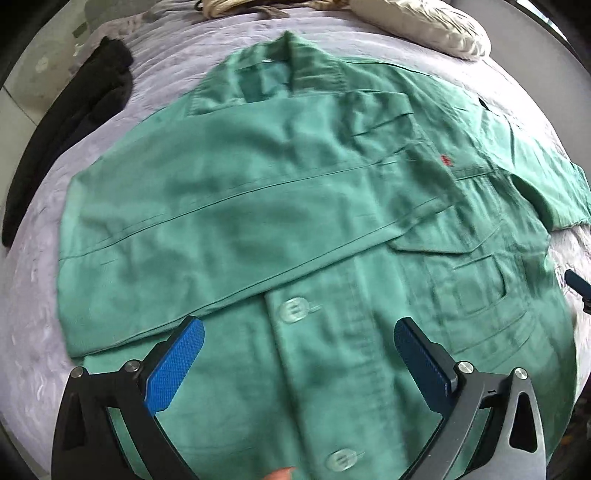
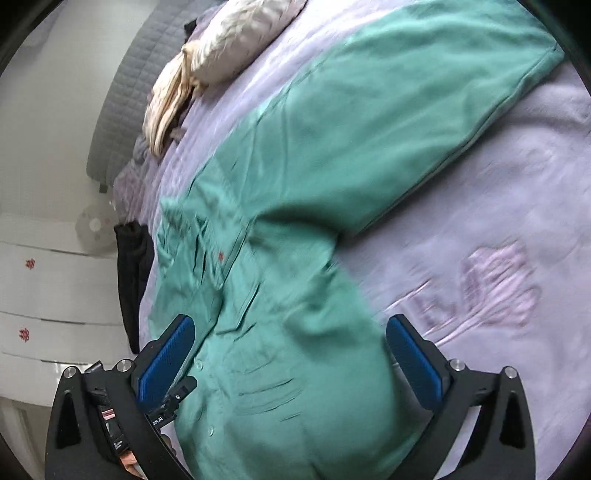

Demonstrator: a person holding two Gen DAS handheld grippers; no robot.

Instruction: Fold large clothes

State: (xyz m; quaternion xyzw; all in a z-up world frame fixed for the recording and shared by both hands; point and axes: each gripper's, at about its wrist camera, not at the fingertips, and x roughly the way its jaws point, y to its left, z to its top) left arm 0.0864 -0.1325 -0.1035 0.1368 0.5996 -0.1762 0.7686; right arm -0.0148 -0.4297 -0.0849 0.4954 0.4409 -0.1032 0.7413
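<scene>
A green button-up shirt (image 1: 295, 206) lies front up on a lilac bedspread (image 1: 33, 314). One sleeve (image 1: 207, 229) is folded across its chest. My left gripper (image 1: 299, 343) hovers open over the button placket, with nothing between its blue pads (image 1: 177, 369). In the right wrist view the shirt (image 2: 288, 295) runs from the bottom centre upward, and its other sleeve (image 2: 406, 122) stretches out flat to the upper right. My right gripper (image 2: 291, 339) is open above the shirt's body near the side seam and holds nothing.
A black garment (image 1: 74, 129) lies along the bed's left edge. A cream pillow (image 1: 424, 26) sits at the head of the bed. A grey headboard (image 2: 125, 92) and white drawers (image 2: 44, 295) stand beyond the bed. A person's fingertip (image 1: 280, 472) shows at the bottom.
</scene>
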